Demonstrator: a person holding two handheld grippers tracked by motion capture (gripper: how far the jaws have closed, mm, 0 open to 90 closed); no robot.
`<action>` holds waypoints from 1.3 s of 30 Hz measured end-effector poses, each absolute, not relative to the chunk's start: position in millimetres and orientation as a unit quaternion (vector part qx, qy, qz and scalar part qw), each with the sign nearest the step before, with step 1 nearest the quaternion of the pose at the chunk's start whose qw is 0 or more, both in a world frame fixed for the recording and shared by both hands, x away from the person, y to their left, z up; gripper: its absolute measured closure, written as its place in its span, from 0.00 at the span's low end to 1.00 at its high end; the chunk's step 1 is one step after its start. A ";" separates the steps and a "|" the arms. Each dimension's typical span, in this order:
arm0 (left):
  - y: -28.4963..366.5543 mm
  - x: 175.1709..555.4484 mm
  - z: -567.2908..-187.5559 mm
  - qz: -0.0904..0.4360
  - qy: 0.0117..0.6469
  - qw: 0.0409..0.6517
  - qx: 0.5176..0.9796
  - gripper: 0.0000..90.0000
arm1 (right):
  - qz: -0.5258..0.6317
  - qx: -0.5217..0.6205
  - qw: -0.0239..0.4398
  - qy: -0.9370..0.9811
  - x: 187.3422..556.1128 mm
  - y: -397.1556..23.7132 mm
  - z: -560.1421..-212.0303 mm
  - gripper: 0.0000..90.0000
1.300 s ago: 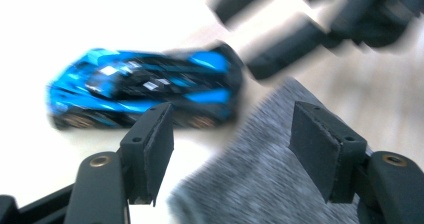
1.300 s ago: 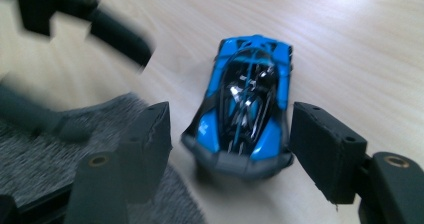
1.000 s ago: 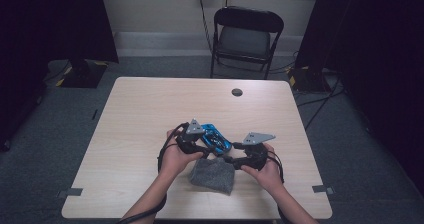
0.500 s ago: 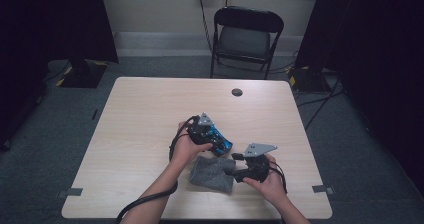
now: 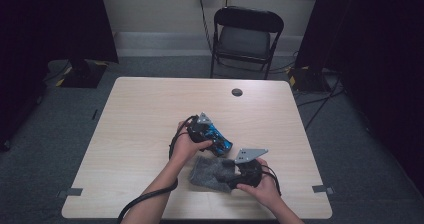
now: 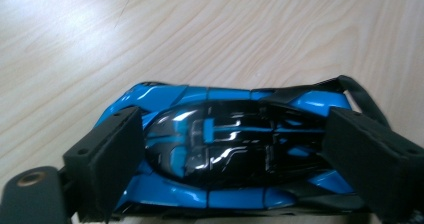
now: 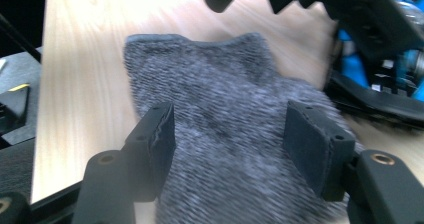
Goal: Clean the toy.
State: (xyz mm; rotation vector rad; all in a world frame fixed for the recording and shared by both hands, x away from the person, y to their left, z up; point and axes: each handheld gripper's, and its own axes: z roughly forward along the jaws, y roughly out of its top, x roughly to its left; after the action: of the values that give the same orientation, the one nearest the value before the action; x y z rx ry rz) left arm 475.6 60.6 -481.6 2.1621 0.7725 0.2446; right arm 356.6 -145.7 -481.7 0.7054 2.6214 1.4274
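1. The left gripper has the blue toy car lengthwise between its fingers. The fingers have just been opening, and whether the pads now press the car's ends or only flank them I cannot tell from the left gripper view.
2. The car sits low over the counter, just beside the far edge of the grey sock.
3. The right gripper rests at the sock's near right part. Its fingers stand about half open and have just been closing a little, with the sock's knit between them; the pads look clear of the fabric, so I judge nothing is gripped yet.
4. To do this step well, I would pinch one layer of the sock at its opening with the right gripper and lift it, so the mouth gapes toward the car.
5. Keep the car level and nose-first; let it go only once it rests on something.
6. Container: the sock is the only one here. It lies flat and limp on the counter, so it appears empty.
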 end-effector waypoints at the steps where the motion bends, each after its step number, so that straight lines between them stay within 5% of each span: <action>1: 61.8 475.8 -482.5 0.099 0.307 0.406 0.855 0.09 | 0.466 0.226 0.035 0.855 355.8 -143.5 -482.2 0.41; 16: 64.3 475.2 -486.3 0.097 0.313 0.418 0.847 0.06 | 0.432 0.203 0.036 0.878 358.1 -130.1 -498.3 0.45; 25: 63.5 473.5 -486.1 0.100 0.316 0.418 0.846 0.07 | 0.396 0.218 0.063 0.890 363.5 -127.3 -493.2 0.74; 39: 64.9 474.8 -484.6 0.098 0.315 0.413 0.849 0.09 | 0.374 0.276 0.068 0.883 376.2 -159.5 -486.6 0.83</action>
State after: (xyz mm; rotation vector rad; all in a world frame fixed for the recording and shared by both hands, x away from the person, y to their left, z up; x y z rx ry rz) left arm 474.8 64.9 -484.6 2.1334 0.7930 0.2460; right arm 376.2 -159.5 -486.6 0.8306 2.6598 1.1259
